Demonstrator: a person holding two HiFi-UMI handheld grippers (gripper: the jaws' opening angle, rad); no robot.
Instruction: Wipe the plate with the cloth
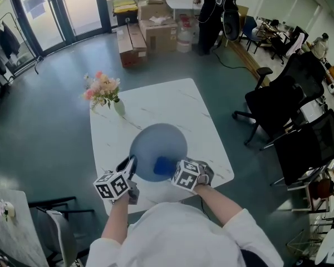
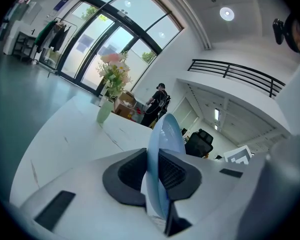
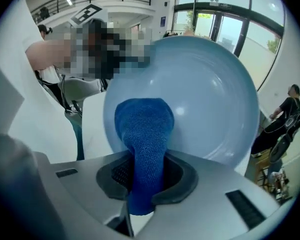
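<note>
Clamped edge-on between the jaws of the left gripper (image 2: 152,173): a pale blue plate (image 2: 166,134), gripped at its near rim, with both dark pads pressed tight against it. Held up over the white marble-look table (image 1: 156,102), hollow face turned toward the person and toward the right gripper (image 3: 144,176).

Clenched in that right gripper: a blue cloth (image 3: 142,129), with 1 thick fold rising out of the jaws and ending in a rounded wad against the lower part of the plate's inner face (seemingly touching, as seen from the right gripper view; less clear from above).

In the head view, the cloth as a dark blue patch near the plate's lower edge, right at the tip of the right gripper. Left gripper at the plate's lower-left rim. 2 forearms (image 1: 118,227) reaching in from the bottom of that view.

Farther up the table, near its left corner, a small vase (image 1: 118,107) of pink flowers (image 1: 102,87), well apart from the plate.

Beyond the table, on the grey floor: cardboard boxes (image 1: 150,29), a standing person in dark clothes (image 1: 211,10), and black office chairs (image 1: 278,102) off to the right.
</note>
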